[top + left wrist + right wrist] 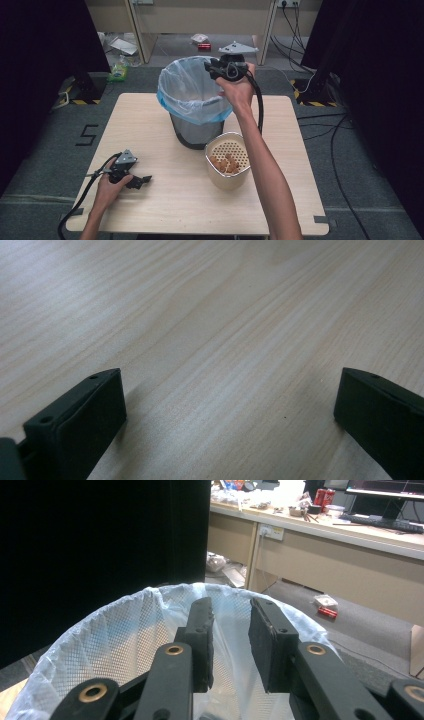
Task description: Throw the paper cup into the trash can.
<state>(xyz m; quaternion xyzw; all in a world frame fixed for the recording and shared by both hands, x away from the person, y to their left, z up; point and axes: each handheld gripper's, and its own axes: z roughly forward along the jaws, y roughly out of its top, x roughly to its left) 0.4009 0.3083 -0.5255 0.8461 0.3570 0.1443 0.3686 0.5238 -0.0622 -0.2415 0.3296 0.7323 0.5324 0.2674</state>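
Now my right gripper (215,69) hovers over the lined mesh bin (192,102), jaws parted, nothing between. My left gripper (144,180) rests spread on the table (165,200). Nut-filled strainer basket (229,160) stands beside the bin.

Lab, black curtains (35,75), taped stands (82,90), cluttered workbench (350,525)

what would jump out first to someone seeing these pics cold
The mesh waste bin with its pale blue bag liner stands at the far middle of the wooden table, and the right claw is held over its rim with jaws parted and nothing between them. Beside the bin, nearer the person, a cream perforated basket holds brown nuggets. The left claw rests open on the table's near left.
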